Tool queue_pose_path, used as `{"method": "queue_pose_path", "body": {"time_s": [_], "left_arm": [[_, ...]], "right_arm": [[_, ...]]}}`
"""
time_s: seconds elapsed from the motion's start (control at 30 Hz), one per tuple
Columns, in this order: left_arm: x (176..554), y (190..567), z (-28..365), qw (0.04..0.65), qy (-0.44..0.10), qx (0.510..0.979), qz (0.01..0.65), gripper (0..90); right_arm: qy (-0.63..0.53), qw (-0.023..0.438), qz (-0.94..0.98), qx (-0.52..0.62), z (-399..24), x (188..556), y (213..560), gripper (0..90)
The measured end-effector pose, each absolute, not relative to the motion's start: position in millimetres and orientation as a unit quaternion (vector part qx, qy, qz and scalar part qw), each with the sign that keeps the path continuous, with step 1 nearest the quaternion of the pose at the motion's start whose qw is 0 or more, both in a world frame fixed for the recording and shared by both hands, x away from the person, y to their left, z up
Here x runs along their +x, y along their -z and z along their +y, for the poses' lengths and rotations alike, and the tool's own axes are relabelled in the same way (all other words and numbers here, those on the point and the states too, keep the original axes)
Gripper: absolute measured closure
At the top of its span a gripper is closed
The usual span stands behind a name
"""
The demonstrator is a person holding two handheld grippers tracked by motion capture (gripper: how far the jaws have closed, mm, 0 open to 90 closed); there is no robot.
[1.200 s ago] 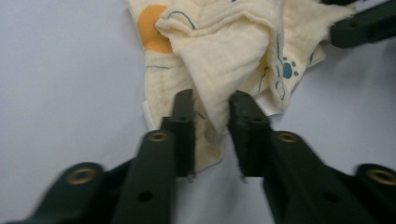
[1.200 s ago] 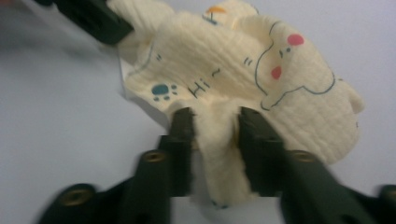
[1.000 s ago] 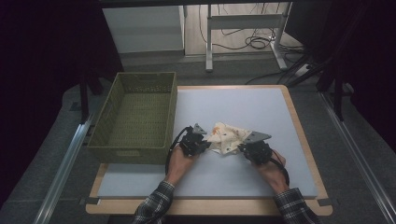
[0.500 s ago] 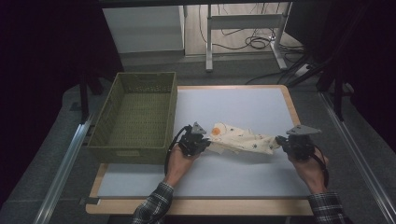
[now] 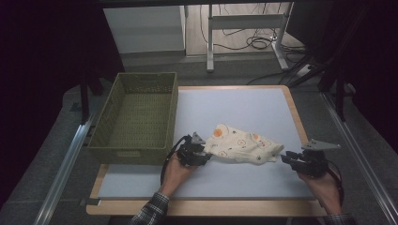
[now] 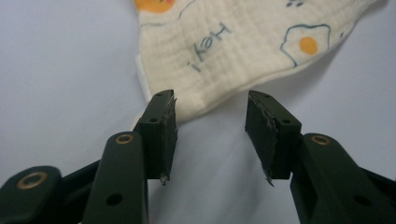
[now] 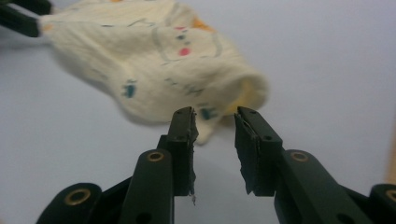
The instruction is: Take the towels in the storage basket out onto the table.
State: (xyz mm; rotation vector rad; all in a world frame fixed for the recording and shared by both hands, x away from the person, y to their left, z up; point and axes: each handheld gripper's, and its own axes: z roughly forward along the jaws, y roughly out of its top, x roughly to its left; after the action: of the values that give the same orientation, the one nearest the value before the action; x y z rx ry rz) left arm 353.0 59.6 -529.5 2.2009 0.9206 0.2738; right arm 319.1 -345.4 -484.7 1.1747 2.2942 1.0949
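A cream cloth (image 5: 244, 144) printed with fried eggs lies stretched out flat on the white table top (image 5: 244, 105). My left gripper (image 5: 205, 151) sits at the cloth's left end. In the left gripper view its jaws have just been opening and the left gripper (image 6: 210, 135) stands open; the cloth (image 6: 233, 42) edge lies just past the tips, unpinched. My right gripper (image 5: 284, 159) sits at the cloth's right end. Its jaws have just been opening too. In the right gripper view the right gripper (image 7: 215, 144) is open, with the cloth (image 7: 154, 60) tip at the mouth of the gap, not pressed.
An empty green woven basket (image 5: 133, 149) stands at the left of the table, close behind my left hand. The table's wooden rim (image 5: 295, 112) runs along the right, near my right gripper. Metal rails flank the table on both sides.
My right gripper pulled the bunched cloth out to the right, spreading it long. Both grippers then let go of the cloth and opened. The left hand stayed put.
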Motion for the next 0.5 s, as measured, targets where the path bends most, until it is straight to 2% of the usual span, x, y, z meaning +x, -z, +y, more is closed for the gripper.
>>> {"method": "queue_pose_path", "body": {"time_s": [0.13,0.23,0.3,0.37,0.43,0.5], "left_arm": [[355.0,533.8,58.5,0.363,-0.110,0.852,0.362,53.1],[360.1,534.1,54.0,0.355,-0.129,0.854,0.359,54.7],[362.9,534.6,53.1,0.359,-0.130,0.851,0.361,57.3],[364.4,535.0,52.0,0.361,-0.132,0.850,0.360,63.8],[364.1,535.5,51.5,0.366,-0.129,0.850,0.357,73.7],[362.2,535.9,51.1,0.370,-0.124,0.848,0.359,84.8]], "right_arm": [[-0.388,0.156,0.812,0.408,-338.2,318.9,495.3,65.7],[-0.379,0.149,0.819,0.406,-326.2,331.8,511.5,63.0],[-0.367,0.158,0.823,0.405,-320.9,337.0,516.2,63.7],[-0.349,0.179,0.830,0.396,-315.5,339.5,521.4,71.7],[-0.353,0.174,0.829,0.398,-314.3,338.4,521.7,82.6],[-0.353,0.172,0.829,0.398,-314.0,336.6,521.5,86.1]]}}
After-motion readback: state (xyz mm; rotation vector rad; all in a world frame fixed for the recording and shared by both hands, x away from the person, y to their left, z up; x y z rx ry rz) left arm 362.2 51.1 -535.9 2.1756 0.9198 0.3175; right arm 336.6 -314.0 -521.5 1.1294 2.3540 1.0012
